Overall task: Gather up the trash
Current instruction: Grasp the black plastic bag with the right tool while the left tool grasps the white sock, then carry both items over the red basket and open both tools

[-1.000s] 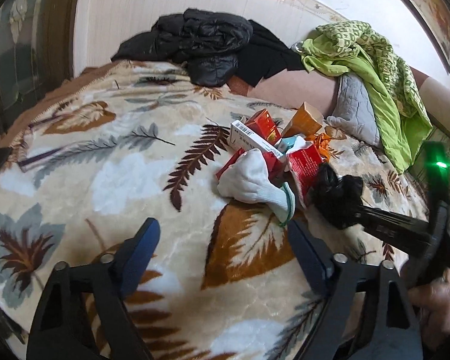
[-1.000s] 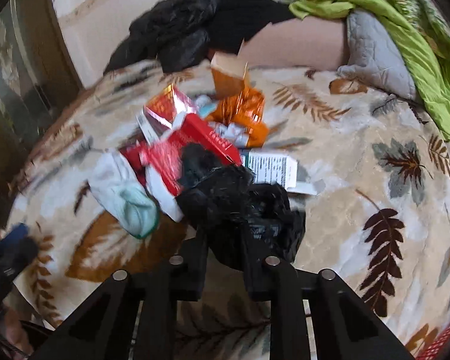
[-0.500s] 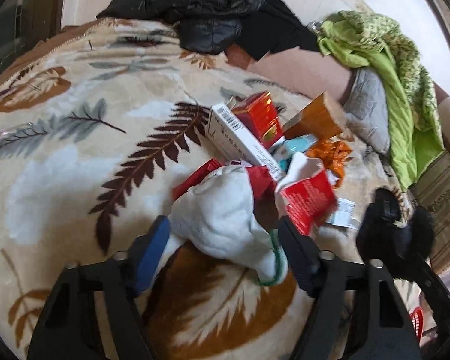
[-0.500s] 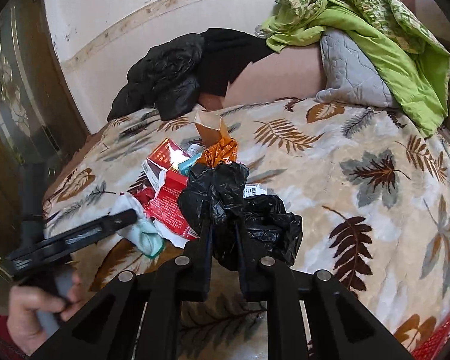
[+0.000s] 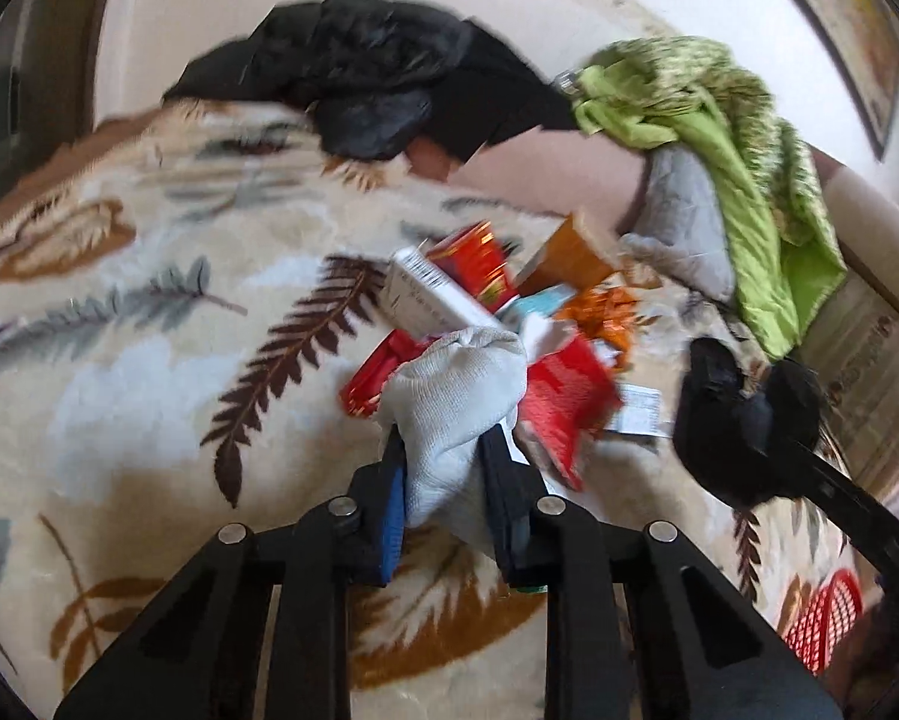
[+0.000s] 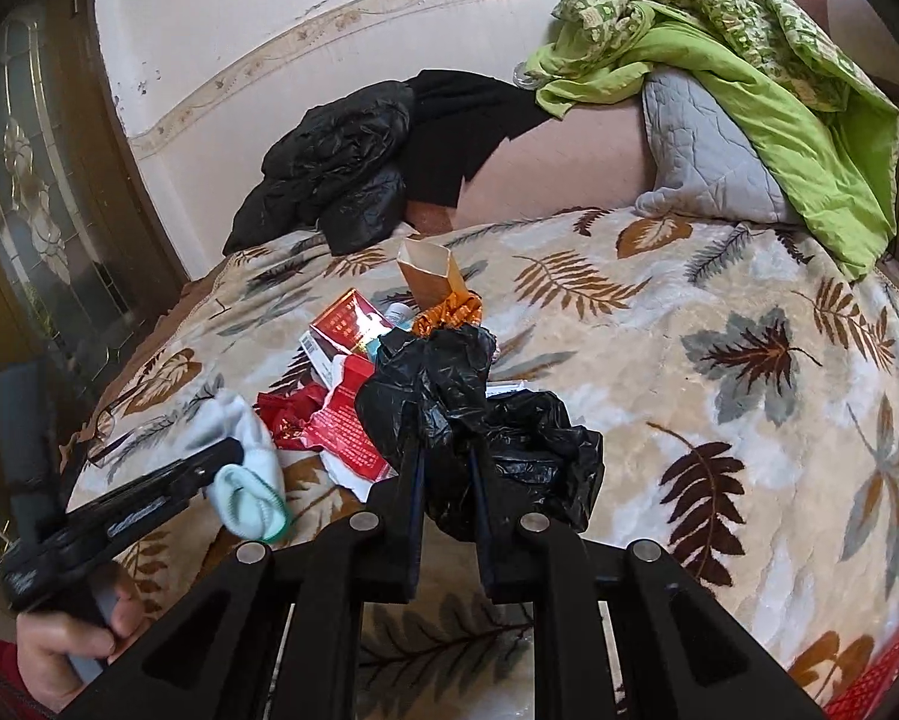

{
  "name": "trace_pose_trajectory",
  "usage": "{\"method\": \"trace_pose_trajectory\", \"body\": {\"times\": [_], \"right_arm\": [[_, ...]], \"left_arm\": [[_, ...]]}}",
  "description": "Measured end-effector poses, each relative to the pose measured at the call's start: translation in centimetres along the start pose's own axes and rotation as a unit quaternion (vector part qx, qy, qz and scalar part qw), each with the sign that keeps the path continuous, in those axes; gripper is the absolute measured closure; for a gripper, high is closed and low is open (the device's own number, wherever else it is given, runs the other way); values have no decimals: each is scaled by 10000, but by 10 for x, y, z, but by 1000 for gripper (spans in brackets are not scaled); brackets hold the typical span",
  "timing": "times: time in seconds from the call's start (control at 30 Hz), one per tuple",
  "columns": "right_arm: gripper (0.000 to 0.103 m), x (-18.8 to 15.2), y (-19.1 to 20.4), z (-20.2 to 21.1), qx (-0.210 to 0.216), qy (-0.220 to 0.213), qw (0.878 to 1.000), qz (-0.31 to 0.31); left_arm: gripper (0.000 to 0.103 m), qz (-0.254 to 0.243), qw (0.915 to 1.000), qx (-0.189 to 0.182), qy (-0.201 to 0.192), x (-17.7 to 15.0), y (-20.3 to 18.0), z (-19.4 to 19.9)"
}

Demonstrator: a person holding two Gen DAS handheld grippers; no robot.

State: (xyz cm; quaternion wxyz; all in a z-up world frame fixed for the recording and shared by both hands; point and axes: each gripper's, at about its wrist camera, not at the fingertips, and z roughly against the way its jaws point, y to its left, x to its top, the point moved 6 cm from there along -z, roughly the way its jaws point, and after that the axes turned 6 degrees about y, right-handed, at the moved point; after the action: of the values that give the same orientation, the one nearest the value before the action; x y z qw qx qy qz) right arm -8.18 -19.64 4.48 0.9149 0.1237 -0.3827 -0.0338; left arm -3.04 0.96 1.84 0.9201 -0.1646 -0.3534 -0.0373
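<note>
On the leaf-patterned bed blanket [image 6: 719, 300] lies a trash pile: red packets [image 5: 569, 396], a white box [image 5: 425, 300], an orange carton [image 6: 431, 276] and orange foil [image 5: 599, 312]. A white sock [image 5: 461, 378] lies at the pile's near edge. My left gripper [image 5: 443, 444] has the sock between its jaws, which are closing, and the pads press on it. The right wrist view shows the same sock [image 6: 239, 420] beside the left gripper's finger. My right gripper [image 6: 446, 438] is shut on a crumpled black plastic bag [image 6: 533, 438], held just right of the pile.
A black jacket [image 6: 341, 168], a green quilt [image 6: 749, 60] and a grey pillow [image 6: 701, 150] are heaped at the bed's far side. A red basket [image 5: 821, 624] shows beyond the bed's near right edge. A glazed wooden door [image 6: 29, 210] stands on the left.
My left gripper moved forward to the pile and its jaws closed from wide apart onto the white sock. My right gripper rose a little with the black bag still in it.
</note>
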Motion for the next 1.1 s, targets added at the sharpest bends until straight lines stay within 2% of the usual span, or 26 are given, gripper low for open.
{"method": "trace_pose_trajectory", "body": {"times": [0.1,0.23,0.4,0.57,0.73,0.93,1.1], "right_arm": [[88,-1,1,1,19,-11,10000,-8],[88,-2,-4,11,97,-66,9998,-179],[88,-10,-30,51,278,-294,9969,-675],[88,-36,-76,109,283,-479,9905,-1254],[88,-68,-140,170,-43,-649,9792,-1924],[88,-106,-207,242,-731,-938,9591,-2570],[88,-144,-252,267,-1058,-932,9388,-3142]], "left_arm": [[81,-343,9992,34,-203,0,-12,10],[81,-643,9976,-98,-254,-4,-32,14],[81,-1064,9926,-518,-255,-14,-71,22],[81,-1598,9816,-1035,-141,-32,-130,31],[81,-2158,9609,-1732,78,-53,-208,43],[81,-2754,9251,-2553,555,-88,-310,54],[80,-3194,8968,-2893,997,-130,-381,52]]}}
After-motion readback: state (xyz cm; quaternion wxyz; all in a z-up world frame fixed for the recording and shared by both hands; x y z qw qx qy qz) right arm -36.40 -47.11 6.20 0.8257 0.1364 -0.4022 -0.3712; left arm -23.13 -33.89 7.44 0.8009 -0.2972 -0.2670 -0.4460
